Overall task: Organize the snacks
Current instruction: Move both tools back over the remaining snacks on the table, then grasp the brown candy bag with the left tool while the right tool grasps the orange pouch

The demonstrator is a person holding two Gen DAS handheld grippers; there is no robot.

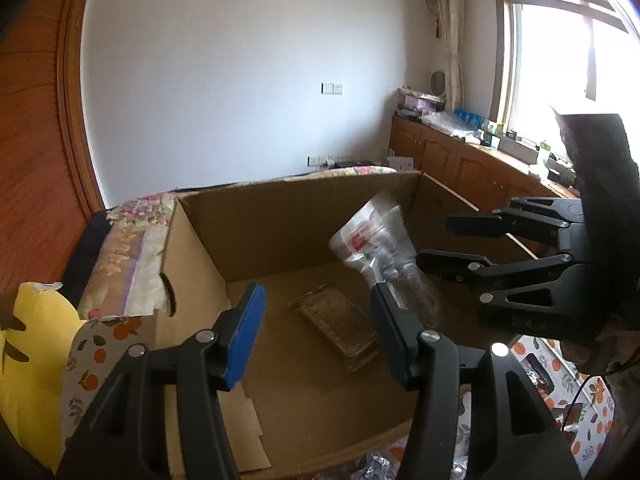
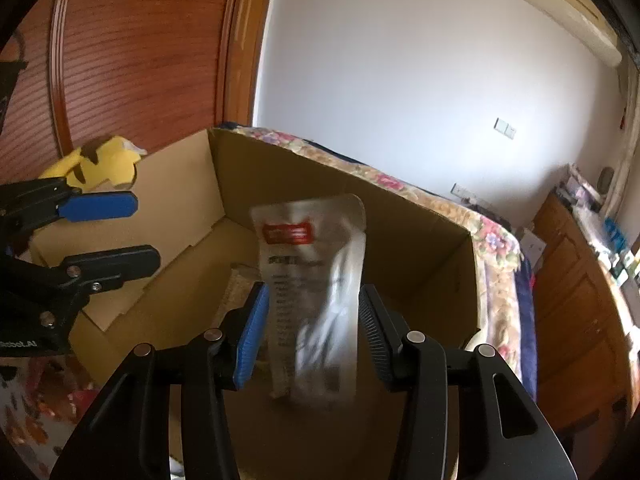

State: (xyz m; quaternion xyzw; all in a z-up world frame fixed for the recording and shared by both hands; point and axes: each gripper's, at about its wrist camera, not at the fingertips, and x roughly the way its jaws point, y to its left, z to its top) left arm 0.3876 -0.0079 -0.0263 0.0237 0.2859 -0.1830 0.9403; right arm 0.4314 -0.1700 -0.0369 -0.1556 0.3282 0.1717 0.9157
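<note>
An open cardboard box (image 1: pixel 280 216) stands in front of me; it also shows in the right wrist view (image 2: pixel 420 240). A clear snack packet (image 1: pixel 344 320) lies flat on the box floor. A silvery snack pouch with a red label (image 2: pixel 312 288) hangs blurred between the fingers of my right gripper (image 2: pixel 312 320), whose jaws stand apart around it, over the box. The pouch (image 1: pixel 376 240) also shows in the left wrist view, off the right gripper's tips (image 1: pixel 436 244). My left gripper (image 1: pixel 316 320) is open and empty over the box's near side; it shows at the left in the right wrist view (image 2: pixel 116 232).
A yellow plush toy (image 1: pixel 36 344) lies left of the box. A flowered bedspread (image 1: pixel 132 248) lies behind the box. An orange-patterned cloth (image 1: pixel 560 380) covers the surface under it. Wooden cabinets (image 1: pixel 460 160) with clutter run along the window wall at the right.
</note>
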